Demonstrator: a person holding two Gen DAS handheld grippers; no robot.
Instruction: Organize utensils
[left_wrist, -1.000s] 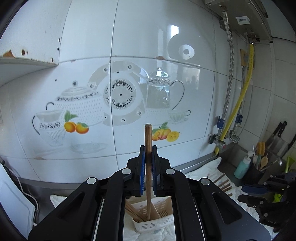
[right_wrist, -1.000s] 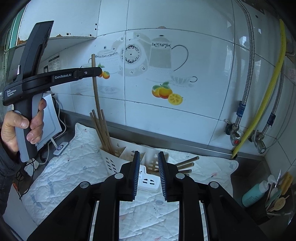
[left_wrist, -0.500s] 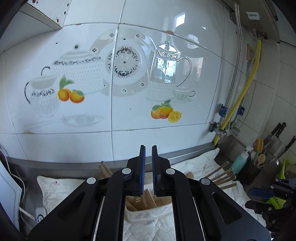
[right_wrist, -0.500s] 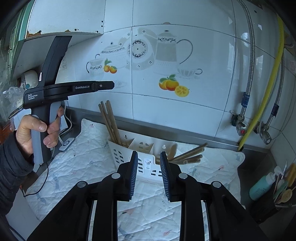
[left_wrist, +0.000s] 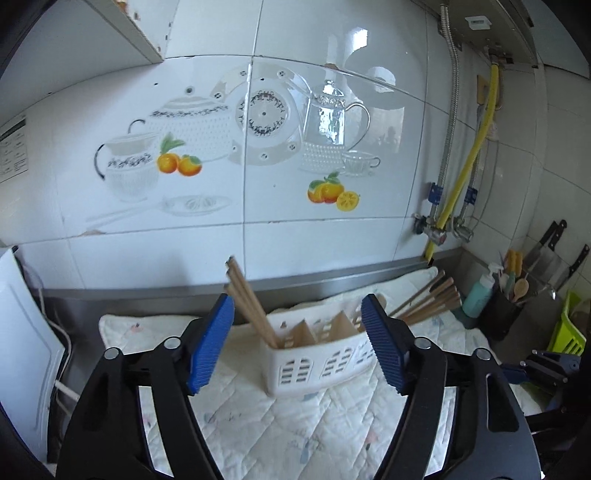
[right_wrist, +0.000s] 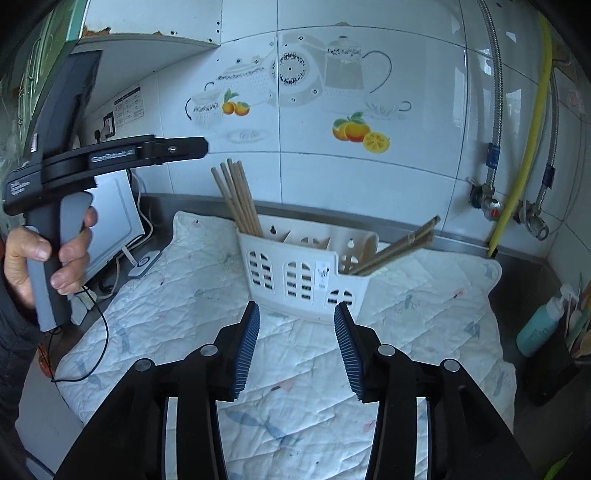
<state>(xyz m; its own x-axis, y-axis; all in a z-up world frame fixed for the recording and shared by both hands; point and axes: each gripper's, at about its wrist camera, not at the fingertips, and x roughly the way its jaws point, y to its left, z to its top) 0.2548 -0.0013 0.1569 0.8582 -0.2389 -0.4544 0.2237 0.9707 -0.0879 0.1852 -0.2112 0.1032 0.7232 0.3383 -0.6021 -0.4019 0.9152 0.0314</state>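
Observation:
A white slotted utensil caddy (right_wrist: 295, 271) stands on a quilted white mat (right_wrist: 207, 314); it also shows in the left wrist view (left_wrist: 314, 363). Several wooden chopsticks (right_wrist: 238, 197) stand in its left compartment, seen also in the left wrist view (left_wrist: 251, 304). More chopsticks (right_wrist: 399, 245) lean out of its right compartment, along with a wooden spoon. My left gripper (left_wrist: 297, 345) is open and empty, above and short of the caddy. My right gripper (right_wrist: 297, 347) is open and empty, just in front of the caddy over the mat.
A tiled wall is close behind the caddy. A white board (right_wrist: 116, 221) and cables stand at the left. A teal bottle (right_wrist: 537, 326) and a dark utensil holder (right_wrist: 554, 365) are at the right. Knives (left_wrist: 554, 251) hang on the right wall.
My left gripper let go of a chopstick into the caddy's left compartment, drew back and opened wide. My right gripper opened wider and moved closer to the caddy.

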